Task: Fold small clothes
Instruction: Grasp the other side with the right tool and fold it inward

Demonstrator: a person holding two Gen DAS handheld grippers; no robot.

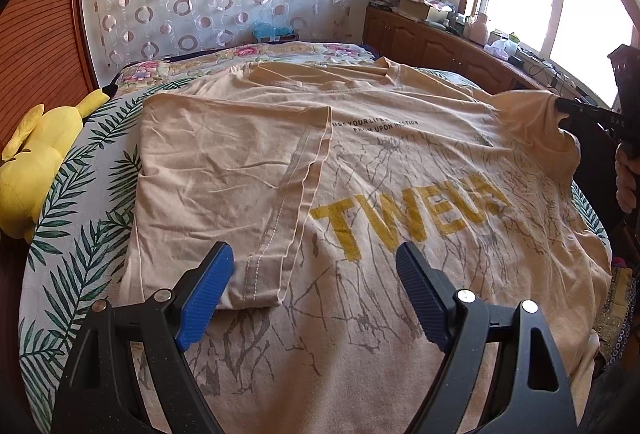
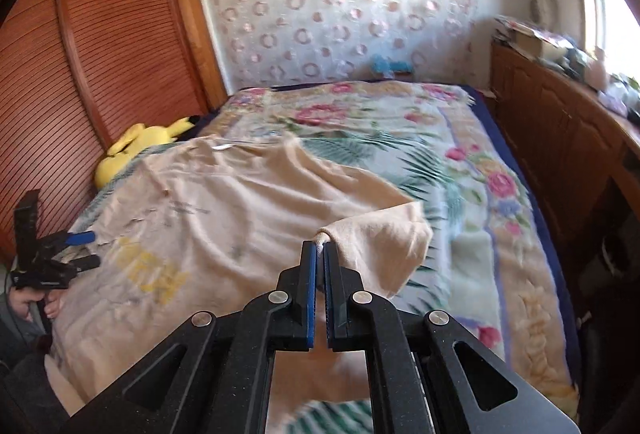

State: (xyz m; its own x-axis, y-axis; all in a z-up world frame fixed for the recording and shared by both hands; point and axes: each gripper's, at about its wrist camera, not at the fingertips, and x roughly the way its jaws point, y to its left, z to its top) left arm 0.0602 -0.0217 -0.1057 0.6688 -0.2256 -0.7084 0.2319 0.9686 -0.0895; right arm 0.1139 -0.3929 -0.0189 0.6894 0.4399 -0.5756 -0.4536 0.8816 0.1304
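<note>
A beige T-shirt (image 1: 400, 169) with yellow "TWEUH" lettering lies spread on the bed. Its left sleeve (image 1: 224, 169) is folded in over the body. My left gripper (image 1: 314, 266) is open and empty, hovering just above the shirt's lower part. It also shows in the right wrist view (image 2: 86, 250) at the far left. My right gripper (image 2: 319, 248) is shut on the shirt's right sleeve (image 2: 384, 234) and holds it lifted off the bed. In the left wrist view the right gripper (image 1: 560, 107) pinches that sleeve at the right edge.
A yellow plush toy (image 1: 36, 161) lies at the bed's left edge by the wooden slatted headboard (image 2: 60, 93). A floral blanket (image 2: 460, 169) covers the bed. A wooden cabinet (image 1: 432, 41) with clutter stands along the window side.
</note>
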